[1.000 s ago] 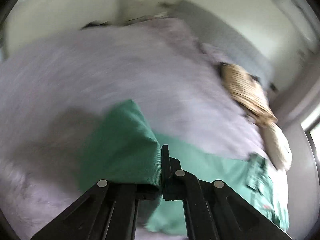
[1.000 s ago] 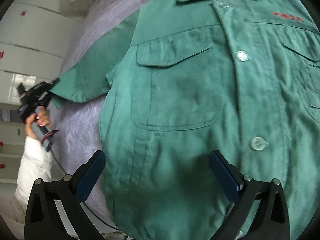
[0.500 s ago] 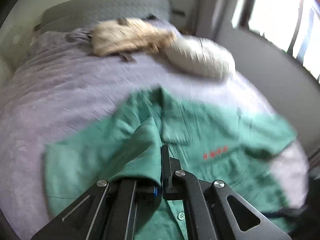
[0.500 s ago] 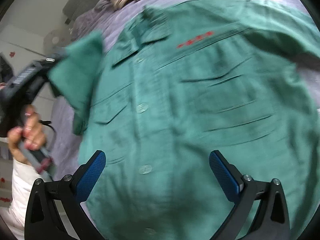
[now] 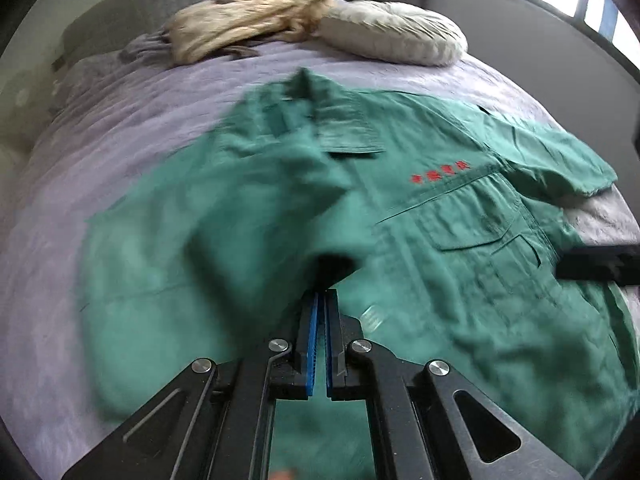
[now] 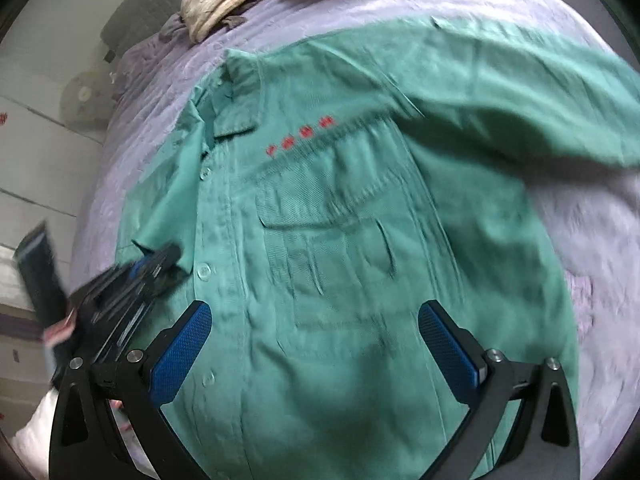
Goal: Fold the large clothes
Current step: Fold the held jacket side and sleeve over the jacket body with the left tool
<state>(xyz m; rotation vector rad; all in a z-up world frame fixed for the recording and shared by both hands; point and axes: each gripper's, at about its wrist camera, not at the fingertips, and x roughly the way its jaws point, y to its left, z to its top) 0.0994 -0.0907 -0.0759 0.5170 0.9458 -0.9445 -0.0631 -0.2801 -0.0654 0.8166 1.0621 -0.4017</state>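
Fingers of left gripper [image 5: 325, 300] closed on the sleeve cuff [image 5: 332, 264], laid over the green shirt [image 6: 340, 260] front; right gripper [image 6: 314, 344] gapes empty above the shirt. Shirt lies flat on the bed [image 5: 132, 112] (pillow [image 5: 392, 38] beyond collar). Risk: releasing askew bunches the sleeve.
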